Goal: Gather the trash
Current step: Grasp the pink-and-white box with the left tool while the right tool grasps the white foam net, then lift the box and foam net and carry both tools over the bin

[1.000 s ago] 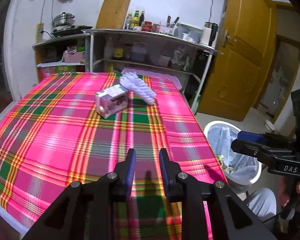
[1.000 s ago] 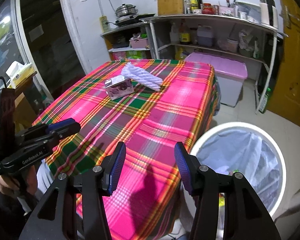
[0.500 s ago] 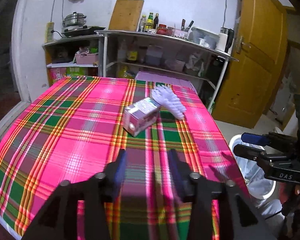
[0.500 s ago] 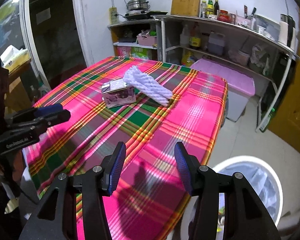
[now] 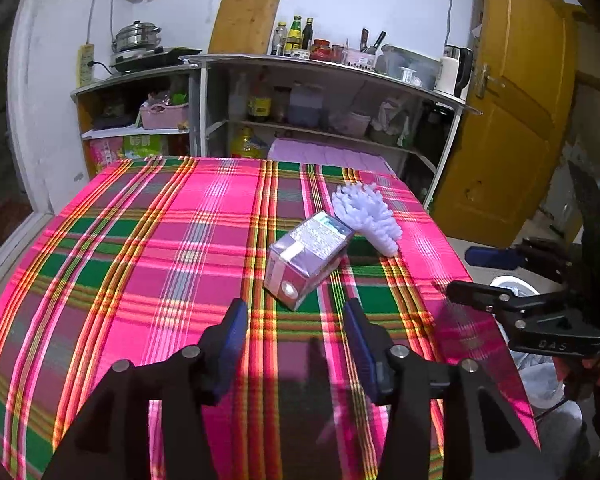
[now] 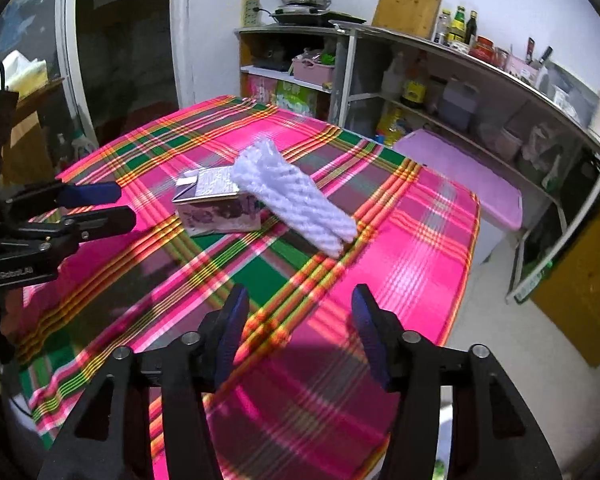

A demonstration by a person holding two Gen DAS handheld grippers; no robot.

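Plaid tablecloth [image 5: 148,264]: carton [image 5: 306,258] on side, cap end toward left gripper [image 5: 296,318].

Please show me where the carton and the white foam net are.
carton [image 5: 308,258], left wrist view, on its top face.
white foam net [image 6: 296,196], right wrist view, on its middle.

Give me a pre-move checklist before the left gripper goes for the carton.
1. Left gripper open and empty: ok.
2. Carton lined up ahead of the left gripper, lying on its side on the tablecloth: ok.
3. Carton free of the white foam net: not ok, the net lies against it.
4. Right gripper open, empty, aimed at the net: ok.
5. Trash bin within reach: cannot tell, mostly hidden behind the right gripper.
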